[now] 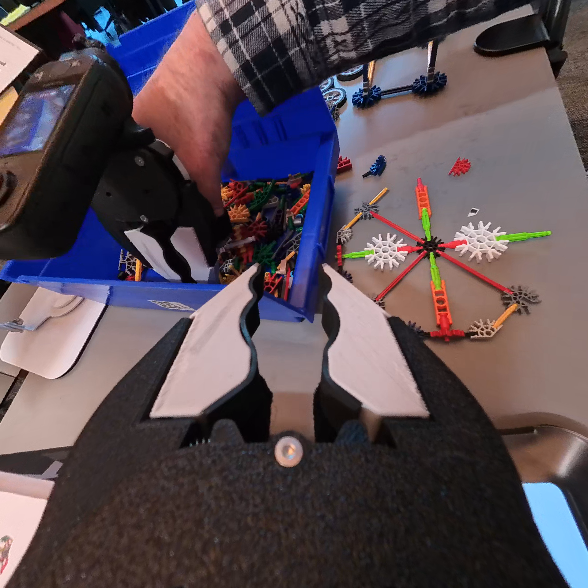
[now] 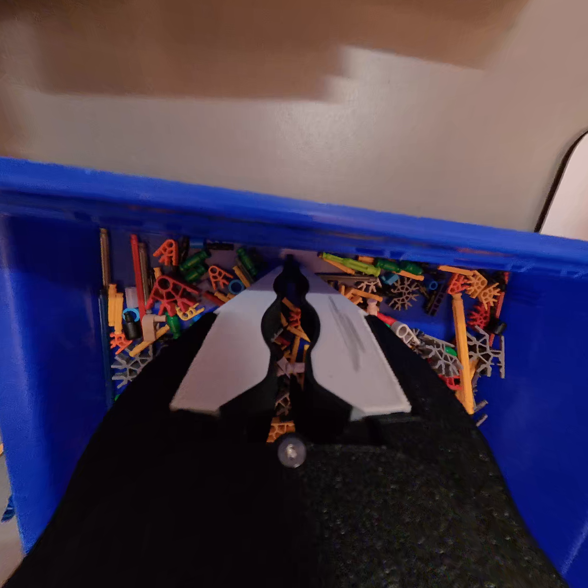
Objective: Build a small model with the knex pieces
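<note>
A blue bin (image 1: 159, 292) holds a heap of small coloured rods and connectors (image 1: 264, 222). My left gripper (image 1: 291, 273) is open and empty, hovering over the table just before the bin's near right corner. My right gripper (image 1: 187, 276), held by a hand (image 1: 191, 111) in a plaid sleeve, reaches down into the bin. In the right wrist view, the right gripper (image 2: 289, 261) has its tips together low among the pieces (image 2: 171, 296), close to the bin's far wall (image 2: 286, 222). Nothing shows pinched between the tips.
A flat wheel-shaped build with a black hub (image 1: 431, 245) and two white snowflake connectors (image 1: 385, 251) lies right of the bin. Loose red (image 1: 459, 166) and blue (image 1: 377, 165) connectors and a wheeled frame (image 1: 397, 89) lie beyond. A white card (image 1: 47, 334) lies left; a chair (image 1: 547, 445) stands near right. The left gripper's tips are roughly 15 cm from the right gripper's.
</note>
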